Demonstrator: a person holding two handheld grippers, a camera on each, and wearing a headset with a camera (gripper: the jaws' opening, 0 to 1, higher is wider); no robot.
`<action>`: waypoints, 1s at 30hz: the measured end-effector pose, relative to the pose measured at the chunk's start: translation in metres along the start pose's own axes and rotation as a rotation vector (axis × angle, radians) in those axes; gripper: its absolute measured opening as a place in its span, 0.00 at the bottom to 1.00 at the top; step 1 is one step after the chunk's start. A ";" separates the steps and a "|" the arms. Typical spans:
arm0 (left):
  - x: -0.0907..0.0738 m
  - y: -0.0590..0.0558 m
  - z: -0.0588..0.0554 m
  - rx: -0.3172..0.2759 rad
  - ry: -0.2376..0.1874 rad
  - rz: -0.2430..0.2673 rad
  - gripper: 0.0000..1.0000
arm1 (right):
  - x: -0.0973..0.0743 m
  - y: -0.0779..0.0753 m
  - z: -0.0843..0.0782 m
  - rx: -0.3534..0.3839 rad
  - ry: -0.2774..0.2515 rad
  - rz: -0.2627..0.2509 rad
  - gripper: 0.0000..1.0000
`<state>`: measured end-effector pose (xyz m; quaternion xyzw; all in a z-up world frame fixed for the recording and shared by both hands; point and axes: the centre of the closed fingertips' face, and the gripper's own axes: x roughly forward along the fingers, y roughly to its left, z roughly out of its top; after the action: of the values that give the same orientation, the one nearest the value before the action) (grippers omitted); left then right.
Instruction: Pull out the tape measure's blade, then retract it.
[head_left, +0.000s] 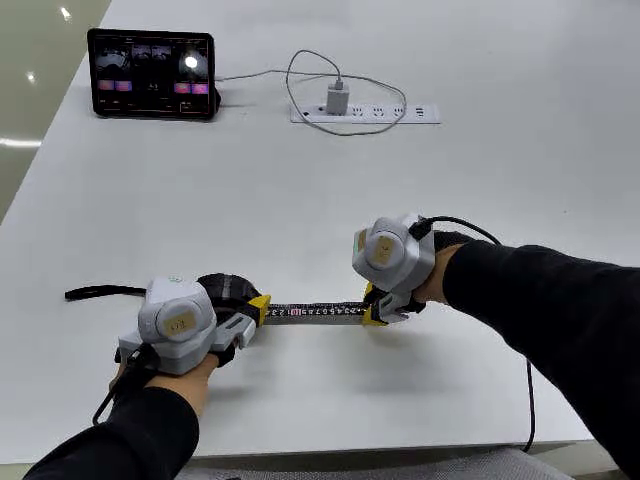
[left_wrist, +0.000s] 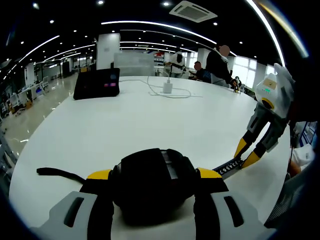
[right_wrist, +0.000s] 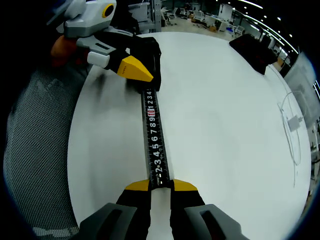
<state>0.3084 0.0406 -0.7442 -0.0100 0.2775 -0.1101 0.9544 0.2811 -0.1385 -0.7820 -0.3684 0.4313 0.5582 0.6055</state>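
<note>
The left gripper (left_wrist: 155, 174) clamps the black tape measure (head_left: 226, 291). Its dark numbered blade (head_left: 315, 312) stretches level toward frame right, tip pinched in the right gripper (right_wrist: 160, 186).

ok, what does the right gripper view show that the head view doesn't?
Right gripper view: right gripper jaws shut on the end of the dark numbered blade, numerals easy to read. Head view: black wrist strap lying on the white table, black tablet with its screen lit. Both: left gripper clamping the black tape measure case, blade drawn out.
</note>
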 end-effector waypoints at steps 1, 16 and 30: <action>0.000 0.000 0.000 0.000 0.000 0.000 0.60 | 0.000 0.000 0.000 -0.002 -0.001 -0.001 0.10; -0.001 0.001 0.001 0.005 -0.003 -0.001 0.60 | 0.001 0.000 0.007 -0.013 0.006 -0.006 0.10; -0.002 0.001 0.000 0.004 0.002 0.000 0.60 | 0.003 0.000 0.010 -0.011 0.010 -0.007 0.10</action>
<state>0.3070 0.0414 -0.7437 -0.0083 0.2780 -0.1107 0.9541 0.2822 -0.1284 -0.7818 -0.3759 0.4299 0.5568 0.6032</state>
